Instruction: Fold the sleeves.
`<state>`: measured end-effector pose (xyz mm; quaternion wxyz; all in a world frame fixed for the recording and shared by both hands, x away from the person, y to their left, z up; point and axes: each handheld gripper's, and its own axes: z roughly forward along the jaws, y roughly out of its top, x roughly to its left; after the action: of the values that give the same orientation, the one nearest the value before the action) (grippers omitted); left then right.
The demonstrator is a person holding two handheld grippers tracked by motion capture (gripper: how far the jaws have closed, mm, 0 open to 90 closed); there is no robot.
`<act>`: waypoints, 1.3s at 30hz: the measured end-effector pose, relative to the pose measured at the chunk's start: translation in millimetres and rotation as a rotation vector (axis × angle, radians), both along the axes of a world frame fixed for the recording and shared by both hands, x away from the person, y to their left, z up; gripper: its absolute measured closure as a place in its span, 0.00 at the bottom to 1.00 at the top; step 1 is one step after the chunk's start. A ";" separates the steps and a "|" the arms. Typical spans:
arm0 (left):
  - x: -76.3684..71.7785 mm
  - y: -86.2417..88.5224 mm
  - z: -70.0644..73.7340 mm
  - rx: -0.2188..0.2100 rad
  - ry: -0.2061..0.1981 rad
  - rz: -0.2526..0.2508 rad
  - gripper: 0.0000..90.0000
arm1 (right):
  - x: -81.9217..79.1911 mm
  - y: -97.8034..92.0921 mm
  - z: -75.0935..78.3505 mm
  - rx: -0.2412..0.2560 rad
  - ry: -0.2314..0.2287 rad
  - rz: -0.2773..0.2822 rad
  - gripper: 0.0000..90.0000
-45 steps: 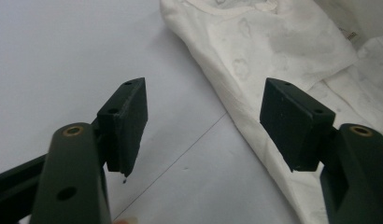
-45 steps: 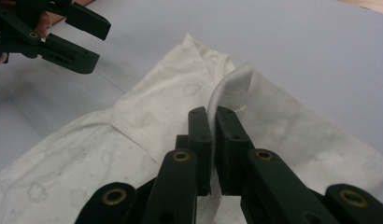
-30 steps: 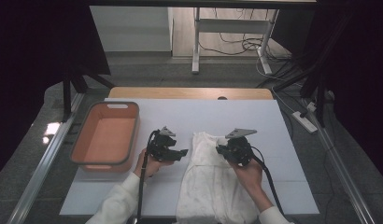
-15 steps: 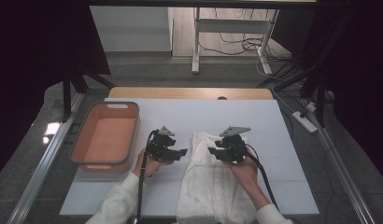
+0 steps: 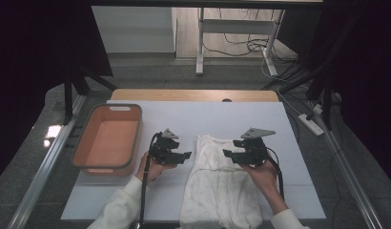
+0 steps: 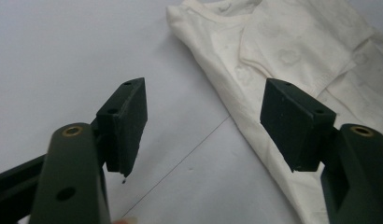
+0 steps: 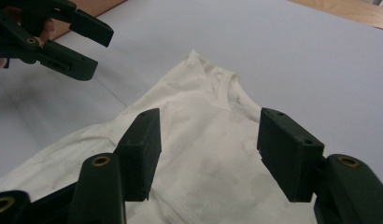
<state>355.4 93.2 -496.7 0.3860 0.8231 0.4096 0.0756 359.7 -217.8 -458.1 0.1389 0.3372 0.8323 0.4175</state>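
Now that the right gripper (image 5: 228, 153) has been shifted inward over the white garment (image 5: 221, 186) lying flat mid-table, and the left gripper (image 5: 186, 155) is held beside its edge, both jaws released, a fold seems imminent.

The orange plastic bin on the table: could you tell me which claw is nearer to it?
Left. The left claw hangs just right of the orange plastic bin, beside the white cotton garment; the right claw is farther, over the garment.

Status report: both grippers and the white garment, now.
Left gripper open, beside the white cotton garment. Right gripper open, over it. Garment flat on table, ungripped. Orange plastic bin off left, nothing blocking.
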 end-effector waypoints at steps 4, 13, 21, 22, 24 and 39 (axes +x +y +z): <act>-1.9 -0.2 3.5 -0.013 -0.009 -0.003 0.36 | -2.3 -10.6 0.3 0.020 -0.006 0.006 0.42; -1.6 0.2 6.0 -0.023 -0.015 -0.002 0.36 | -5.0 -23.9 -0.8 -0.005 -0.026 0.013 0.41; -0.4 -5.6 9.6 -0.027 -0.024 -0.011 0.35 | -4.9 -41.7 -3.7 -0.013 -0.038 -0.015 0.40; 0.3 -6.4 10.4 -0.029 -0.021 -0.012 0.35 | -4.2 -43.2 -3.7 -0.014 -0.038 -0.021 0.40; 3.0 -8.8 12.4 -0.036 -0.016 -0.014 0.35 | -2.5 -45.4 -3.7 -0.014 -0.040 -0.029 0.39; 23.9 -30.7 22.5 -0.065 -0.028 -0.037 0.34 | 14.9 -51.6 -4.7 -0.016 -0.050 -0.048 0.39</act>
<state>379.3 62.5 -474.2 0.4198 0.8164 0.3910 0.0668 374.5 -269.4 -462.8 0.1724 0.3452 0.8236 0.4158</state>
